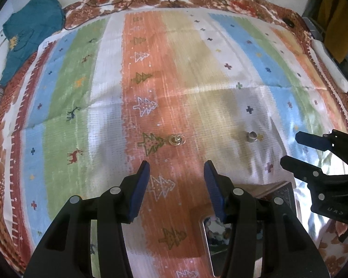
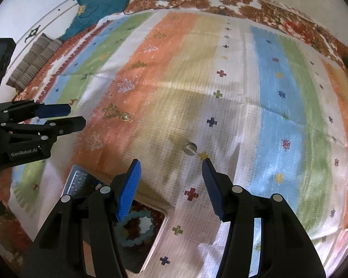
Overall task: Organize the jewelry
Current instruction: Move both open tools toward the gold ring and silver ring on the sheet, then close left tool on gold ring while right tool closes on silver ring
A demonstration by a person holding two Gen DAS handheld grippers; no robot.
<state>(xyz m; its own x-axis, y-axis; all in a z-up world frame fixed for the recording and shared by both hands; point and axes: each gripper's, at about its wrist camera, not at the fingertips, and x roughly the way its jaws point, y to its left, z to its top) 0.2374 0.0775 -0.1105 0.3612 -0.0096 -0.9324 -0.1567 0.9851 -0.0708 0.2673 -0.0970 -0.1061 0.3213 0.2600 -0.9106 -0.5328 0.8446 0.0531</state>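
Tongs status: left tongs (image 1: 176, 170) stand wide open at lower centre of the left wrist view, blue ribbed pads holding nothing. Right tongs (image 2: 171, 168) likewise gape, empty. Both hover above a striped woven cloth (image 1: 104, 74) printed with trees and crosses. Round gold-toned ring (image 1: 176, 139) lies just beyond the left tongs. Small silver cylindrical ring (image 2: 191, 148) lies between the right pads' tips. Open jewelry box (image 2: 136, 227), patterned interior, sits lower left.

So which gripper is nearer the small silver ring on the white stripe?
Right gripper: the silver ring lies just ahead of its open fingers. The left gripper is off to the ring's left, facing a gold piece.
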